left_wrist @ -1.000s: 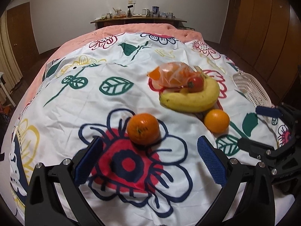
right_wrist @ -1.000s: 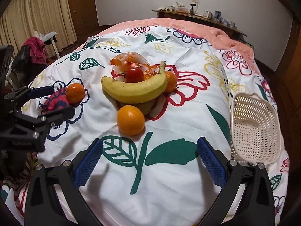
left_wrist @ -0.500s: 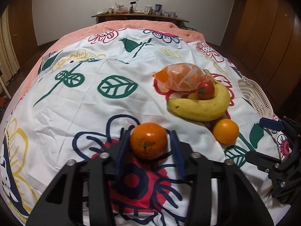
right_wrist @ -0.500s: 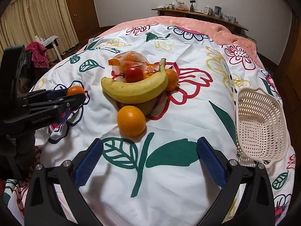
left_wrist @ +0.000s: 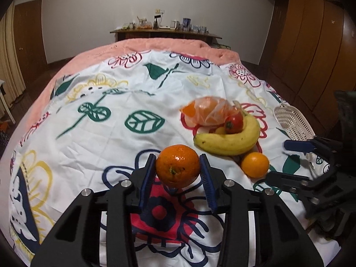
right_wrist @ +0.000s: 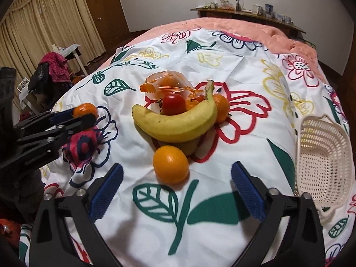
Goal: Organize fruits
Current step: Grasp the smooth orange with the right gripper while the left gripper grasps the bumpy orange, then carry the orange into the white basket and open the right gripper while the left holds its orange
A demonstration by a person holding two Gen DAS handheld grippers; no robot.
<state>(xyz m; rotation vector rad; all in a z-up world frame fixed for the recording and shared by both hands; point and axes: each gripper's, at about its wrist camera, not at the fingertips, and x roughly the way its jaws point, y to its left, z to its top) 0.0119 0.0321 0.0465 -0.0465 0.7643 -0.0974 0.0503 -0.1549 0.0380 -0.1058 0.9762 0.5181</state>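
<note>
The mandarin sits clamped between the blue pads of the left gripper, apparently raised just off the floral bedsheet (its shadow falls on the red flower beneath). To its right lie a smooth orange, a banana cradling a tomato, and a plastic bag of fruit. The white perforated basket rests at the bed's right edge, well apart. The right gripper hovers with its fingers spread wide, just short of the orange. The risk: a round, soft-skinned fruit held only at its sides could roll out during the long carry across the pile, or the two grippers could collide if their paths cross.
</note>
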